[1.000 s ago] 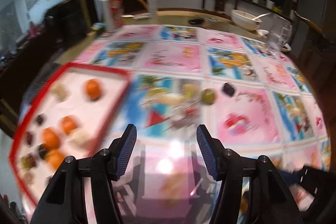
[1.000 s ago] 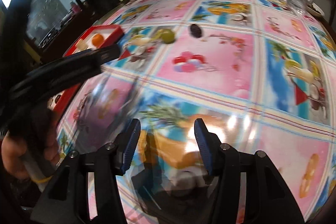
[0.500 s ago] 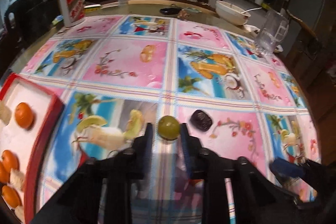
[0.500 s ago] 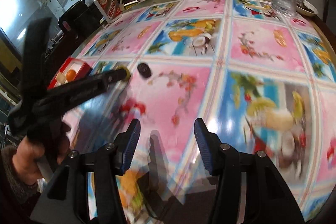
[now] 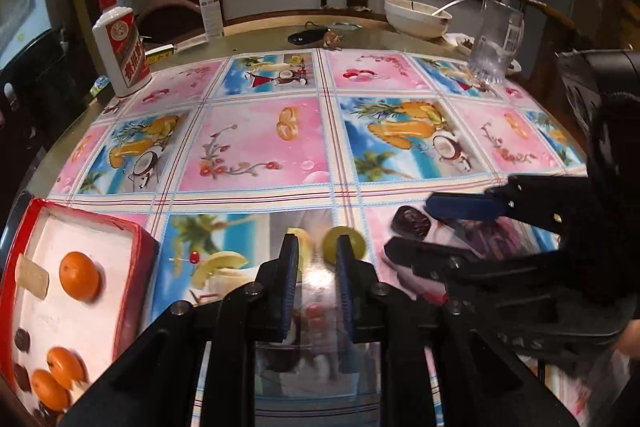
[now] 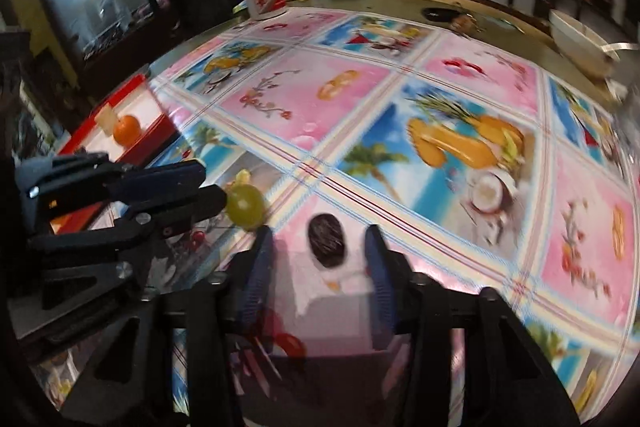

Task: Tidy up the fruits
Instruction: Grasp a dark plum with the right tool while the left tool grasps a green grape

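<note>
Two loose fruits lie mid-bench: a grape [image 5: 344,242], small, slick and soft, and a date [image 6: 326,240]. The left hand-held gripper [image 5: 317,247] stands narrowly apart beside the grape; the right hand-held gripper [image 6: 318,243] gapes around the date. Both fruits want gentle pinches across their middles.

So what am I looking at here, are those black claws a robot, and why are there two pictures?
No robot: a person holds a two-finger clamp in each hand, and each clamp carries a wide-angle camera looking along its fingers. One picture is from the left gripper, the other from the right gripper. Both reach over a table with a fruit-print tablecloth. The left one is narrowed next to a green grape, which is not clearly between its fingers. The right one is open around a dark date lying on the cloth, gripping nothing. At the left sits a red box already holding small oranges. A bottle, bowl and glass stand farther back.
</note>
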Motion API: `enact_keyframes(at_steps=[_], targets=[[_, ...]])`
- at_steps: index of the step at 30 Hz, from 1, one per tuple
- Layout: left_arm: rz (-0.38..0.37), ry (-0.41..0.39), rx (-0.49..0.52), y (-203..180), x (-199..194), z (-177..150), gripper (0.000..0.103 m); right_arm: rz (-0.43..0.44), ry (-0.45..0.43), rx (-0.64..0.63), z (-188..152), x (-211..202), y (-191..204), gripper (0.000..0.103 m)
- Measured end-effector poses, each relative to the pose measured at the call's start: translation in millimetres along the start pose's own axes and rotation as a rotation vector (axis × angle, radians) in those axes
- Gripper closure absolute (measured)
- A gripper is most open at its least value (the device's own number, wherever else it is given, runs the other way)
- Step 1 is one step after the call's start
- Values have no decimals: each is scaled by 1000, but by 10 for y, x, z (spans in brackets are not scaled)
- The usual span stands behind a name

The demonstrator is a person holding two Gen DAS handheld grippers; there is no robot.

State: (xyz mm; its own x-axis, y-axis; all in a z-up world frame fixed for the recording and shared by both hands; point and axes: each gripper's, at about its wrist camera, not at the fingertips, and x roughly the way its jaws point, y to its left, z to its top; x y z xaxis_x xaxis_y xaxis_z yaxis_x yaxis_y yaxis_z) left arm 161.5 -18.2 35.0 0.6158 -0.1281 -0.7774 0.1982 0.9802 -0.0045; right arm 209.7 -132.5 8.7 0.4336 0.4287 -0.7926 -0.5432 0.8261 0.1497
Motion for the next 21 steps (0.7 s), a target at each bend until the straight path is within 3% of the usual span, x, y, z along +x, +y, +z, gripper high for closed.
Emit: enact_keyframes(at_steps=[3, 8, 12, 21], targets=[[-7, 6, -4, 42, 26, 9, 84, -45, 9, -70, 8, 26, 82, 83], [-69, 27, 15, -54, 44, 0, 81, -36, -1, -8, -111, -100, -64, 83], [-71, 2, 50, -191, 61, 38, 63, -33, -5, 32, -222, -207, -182, 83], [-86, 68, 38, -382, 425, 247, 62, -38, -8, 82, -379, -351, -299, 83]])
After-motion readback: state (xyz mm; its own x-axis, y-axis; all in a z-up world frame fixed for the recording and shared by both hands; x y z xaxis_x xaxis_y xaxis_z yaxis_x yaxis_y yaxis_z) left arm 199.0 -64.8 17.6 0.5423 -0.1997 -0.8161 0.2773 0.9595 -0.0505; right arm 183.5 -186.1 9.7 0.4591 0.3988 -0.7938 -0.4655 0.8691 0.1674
